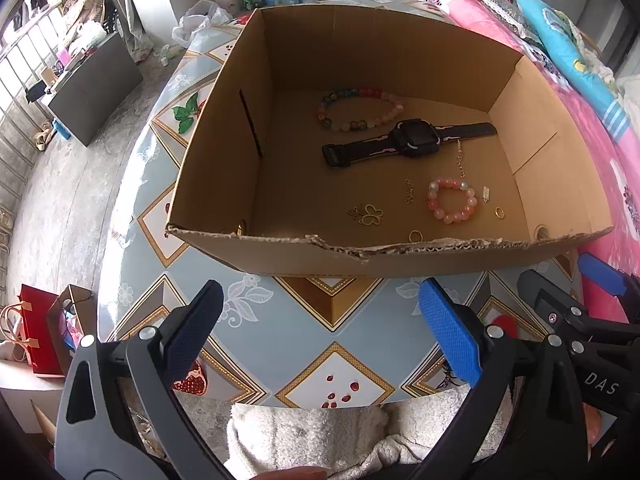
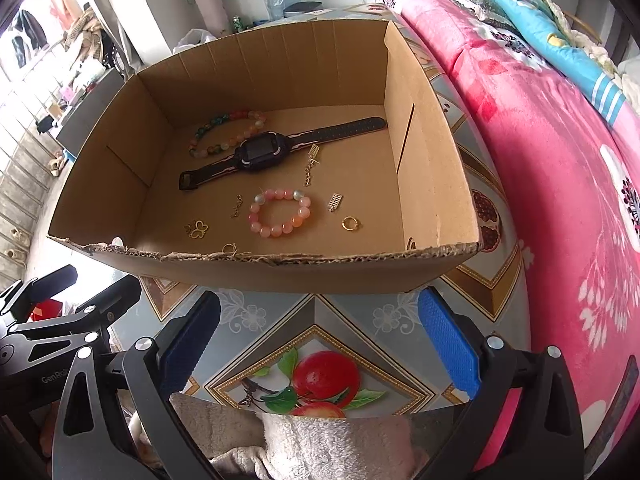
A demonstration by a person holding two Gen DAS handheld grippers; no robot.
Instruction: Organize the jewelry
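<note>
- Left wrist view: the left gripper (image 1: 320, 328) hangs over the patterned counter (image 1: 280, 320), just short of the torn front edge of a cardboard box (image 1: 400, 52), jaws spread wide with nothing between them
- right gripper (image 2: 320, 336) sits the same way in its own view, jaws spread and empty, just beside the left one
- all the jewelry is lying loose on the box floor
- a black watch (image 2: 256, 152) stretches diagonally across the middle, strap flat
- behind it, touching or almost touching, is a multicolour bead bracelet (image 2: 224, 132)
- a smaller pink bead bracelet (image 2: 280, 214) sits nearer the front, apart from the watch
- small gold bits are scattered around it: a butterfly charm (image 2: 198, 229) to the left, a ring (image 2: 350, 223) to the right, and a thin chain (image 2: 310, 170) running up toward the watch
- a pink floral blanket (image 2: 560, 200) on a bed is right beside the counter
</note>
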